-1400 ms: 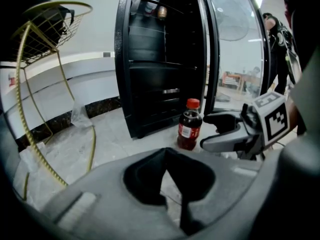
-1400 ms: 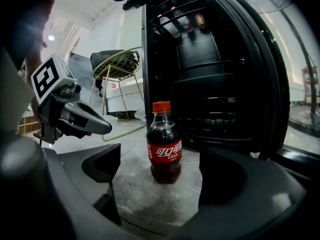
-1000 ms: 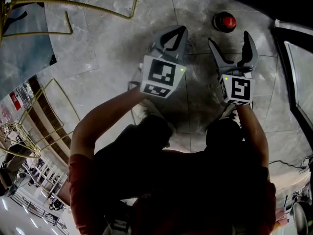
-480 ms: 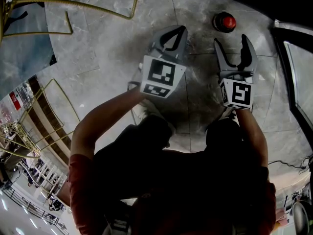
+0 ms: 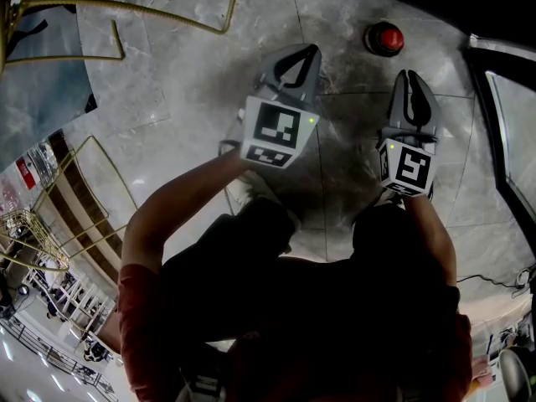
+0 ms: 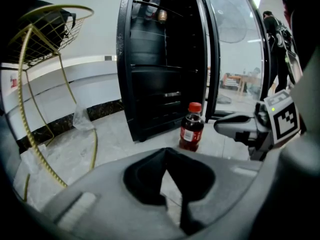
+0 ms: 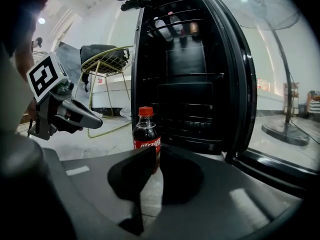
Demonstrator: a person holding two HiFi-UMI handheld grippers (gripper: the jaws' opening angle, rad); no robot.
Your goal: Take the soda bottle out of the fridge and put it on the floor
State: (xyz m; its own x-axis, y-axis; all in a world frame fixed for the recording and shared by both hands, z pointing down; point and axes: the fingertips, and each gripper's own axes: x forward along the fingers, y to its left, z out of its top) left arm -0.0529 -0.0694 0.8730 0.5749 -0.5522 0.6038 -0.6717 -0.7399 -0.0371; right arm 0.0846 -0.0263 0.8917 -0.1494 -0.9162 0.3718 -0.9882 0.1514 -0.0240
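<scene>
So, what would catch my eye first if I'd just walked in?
Probably the small dark soda bottle with a red cap, standing upright on the grey marble floor just before the open black fridge. Then, held over that floor, the two grey hand-held grippers with black-and-white marker cubes: the left gripper shut, the right gripper having just been closing its jaws on nothing.

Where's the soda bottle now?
The soda bottle stands on the floor before the open fridge, upper right in the head view, beyond the right gripper, whose empty jaws have just been closing.

The head view is dim and shadowed, both gripper views brighter with fisheye-bent edges.
</scene>
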